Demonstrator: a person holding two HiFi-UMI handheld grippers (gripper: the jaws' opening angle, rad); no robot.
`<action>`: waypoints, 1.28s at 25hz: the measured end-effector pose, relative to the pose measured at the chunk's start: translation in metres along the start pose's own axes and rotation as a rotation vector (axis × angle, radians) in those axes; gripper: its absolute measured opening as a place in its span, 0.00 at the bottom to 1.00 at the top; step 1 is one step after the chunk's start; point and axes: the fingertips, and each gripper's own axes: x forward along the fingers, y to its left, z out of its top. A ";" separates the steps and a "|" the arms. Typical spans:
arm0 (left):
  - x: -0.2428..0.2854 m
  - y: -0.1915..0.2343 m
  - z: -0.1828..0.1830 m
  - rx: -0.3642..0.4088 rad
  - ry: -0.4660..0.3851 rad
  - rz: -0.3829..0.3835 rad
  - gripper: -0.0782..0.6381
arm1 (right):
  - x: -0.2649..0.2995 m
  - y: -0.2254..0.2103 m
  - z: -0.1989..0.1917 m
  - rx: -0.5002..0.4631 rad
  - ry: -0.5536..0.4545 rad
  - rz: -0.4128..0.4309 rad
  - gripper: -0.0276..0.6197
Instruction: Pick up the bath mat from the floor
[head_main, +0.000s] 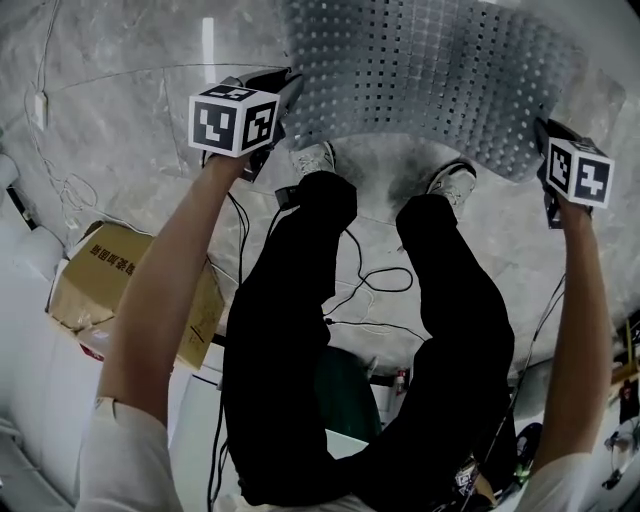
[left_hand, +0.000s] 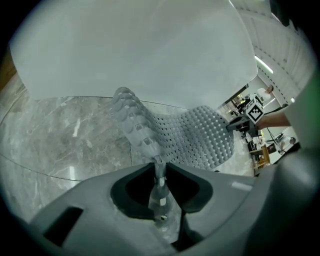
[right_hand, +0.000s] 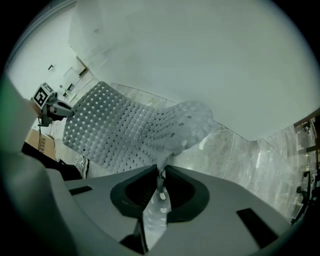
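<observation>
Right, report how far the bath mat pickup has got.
Done: the left gripper and right gripper are each shut on an edge of the bath mat. In hand: the mat sags between them, raised above the marble floor ahead of the person's shoes. Left: getting its hanging lower part fully clear; whether it touches the floor I cannot tell.

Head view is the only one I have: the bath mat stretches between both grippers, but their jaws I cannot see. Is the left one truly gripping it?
Observer: Yes. The left gripper is shut on the edge of the bath mat, which passes between its jaws.
Operator: And the right one?
Observer: The right gripper is also shut on the mat's edge.
Operator: My view cuts off the mat's far edge. Does it show?
Observer: Yes, the right gripper view shows it whole, curved, with marble floor beyond.
</observation>
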 end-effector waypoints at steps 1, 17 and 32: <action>-0.002 -0.003 0.001 -0.003 0.001 -0.004 0.22 | -0.004 0.003 0.002 -0.008 0.001 0.002 0.12; -0.053 -0.065 0.002 -0.046 0.037 -0.060 0.21 | -0.069 0.048 0.010 -0.042 0.044 0.047 0.12; -0.125 -0.110 -0.011 -0.083 0.090 -0.078 0.20 | -0.139 0.081 -0.028 0.211 0.061 0.095 0.12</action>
